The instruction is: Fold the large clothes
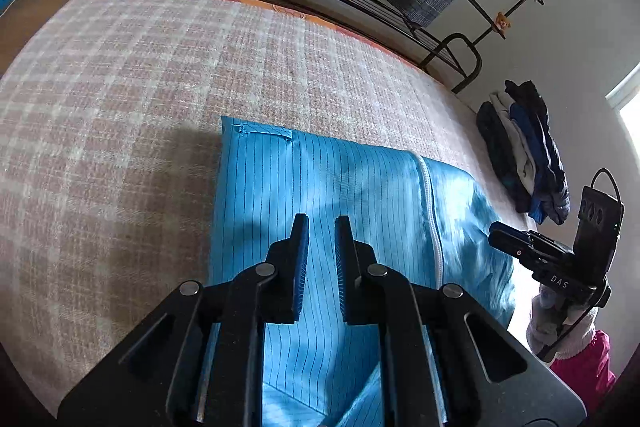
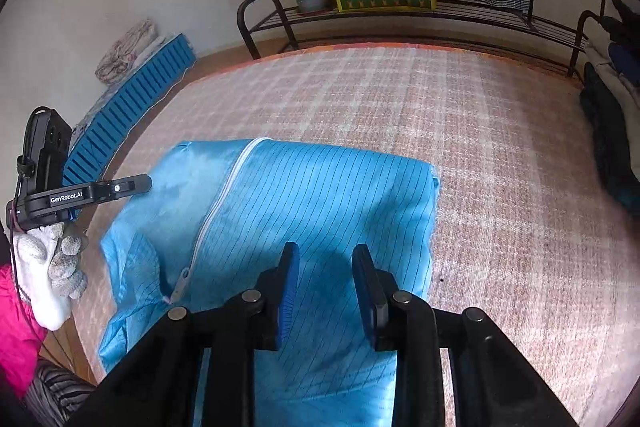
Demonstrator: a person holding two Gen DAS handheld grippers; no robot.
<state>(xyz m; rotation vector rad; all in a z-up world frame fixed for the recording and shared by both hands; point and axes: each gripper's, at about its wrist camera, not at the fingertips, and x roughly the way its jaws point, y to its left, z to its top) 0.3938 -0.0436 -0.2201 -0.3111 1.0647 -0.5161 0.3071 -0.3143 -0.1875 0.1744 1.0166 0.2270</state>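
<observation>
checked woven blanket (image 1: 120, 87) under a pinstriped blue garment (image 1: 328, 179) — left gripper (image 1: 322, 223) and right gripper (image 2: 326, 255) both slightly parted; empty

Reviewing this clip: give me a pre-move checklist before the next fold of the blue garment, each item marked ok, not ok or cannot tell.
1. Blue garment lies on the checked blanket: ok.
2. Zipper closed along the visible stretch: ok.
3. Left gripper empty, jaws slightly apart: ok.
4. Right gripper empty, jaws apart: ok.
5. Garment smooth: not ok, the zipper-side half is rumpled.
6. Near hem position: cannot tell, hidden under the grippers.
</observation>
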